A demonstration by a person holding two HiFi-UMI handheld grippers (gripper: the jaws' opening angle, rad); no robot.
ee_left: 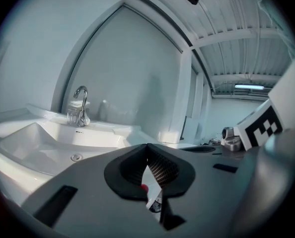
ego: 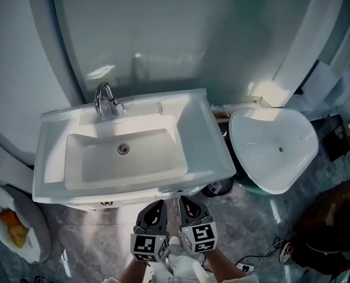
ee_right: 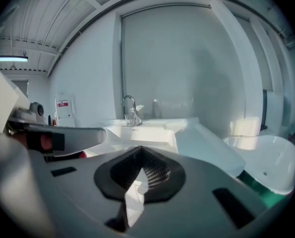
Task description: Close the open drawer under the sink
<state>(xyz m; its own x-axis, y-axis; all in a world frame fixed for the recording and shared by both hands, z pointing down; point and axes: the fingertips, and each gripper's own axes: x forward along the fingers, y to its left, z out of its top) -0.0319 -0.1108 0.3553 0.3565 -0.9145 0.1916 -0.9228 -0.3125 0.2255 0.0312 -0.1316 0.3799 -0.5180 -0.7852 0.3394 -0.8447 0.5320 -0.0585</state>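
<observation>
A white rectangular sink (ego: pixel 51 175) with a chrome faucet (ego: pixel 106 99) stands on a cabinet against the wall. Only a thin strip of the cabinet front (ego: pixel 119 203) shows under the sink's front rim, and no drawer juts out past it. My left gripper (ego: pixel 158 206) and right gripper (ego: pixel 186 203) are side by side just in front of the sink's front right corner, both pointing at it. Both are shut with nothing between the jaws. The left gripper (ee_left: pixel 147 150) looks across the sink top (ee_left: pixel 48 138). From the right gripper (ee_right: pixel 140 153) the faucet (ee_right: pixel 130 110) is seen straight ahead.
A second white basin (ego: pixel 241 128) sits to the right of the sink, over a dark round thing on the floor. A white bag with orange things (ego: pixel 13 226) lies at the left. Cables (ego: pixel 260 263) and dark clutter (ego: pixel 334 217) lie on the grey floor at the right.
</observation>
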